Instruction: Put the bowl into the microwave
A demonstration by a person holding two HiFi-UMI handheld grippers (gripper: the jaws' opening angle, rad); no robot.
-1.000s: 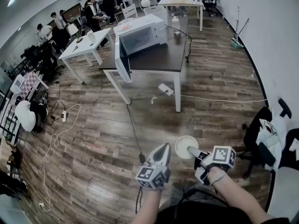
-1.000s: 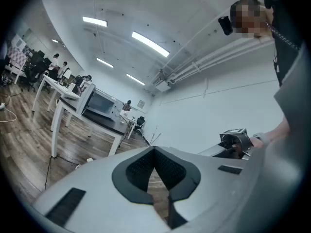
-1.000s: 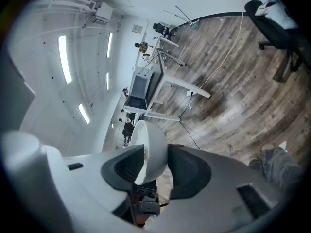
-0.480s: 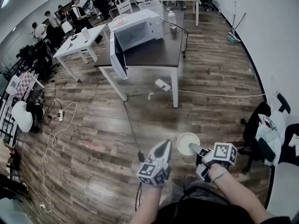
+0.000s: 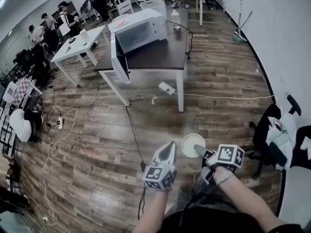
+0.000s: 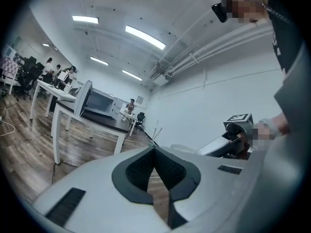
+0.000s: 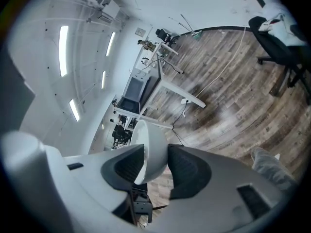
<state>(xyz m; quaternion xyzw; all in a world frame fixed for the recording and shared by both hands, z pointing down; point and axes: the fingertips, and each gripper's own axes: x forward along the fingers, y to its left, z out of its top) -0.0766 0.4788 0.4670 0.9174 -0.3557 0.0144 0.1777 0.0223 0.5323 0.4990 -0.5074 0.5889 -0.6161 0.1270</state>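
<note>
The right gripper (image 5: 199, 150) clamps the white bowl (image 5: 192, 144) by its rim, apparently to carry it level to the open-doored microwave (image 5: 141, 32) well away, while the left gripper (image 5: 166, 150) hangs alongside, jaws together and empty.

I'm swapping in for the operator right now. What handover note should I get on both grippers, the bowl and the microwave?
Right gripper: shut on the rim of the white bowl, held above the wood floor.
Left gripper: shut, empty, beside the right one.
Microwave: on the dark table across the room, with its door open.
Done: bowl is in hand.
Left: carry it to the microwave, set it inside, release.
</note>
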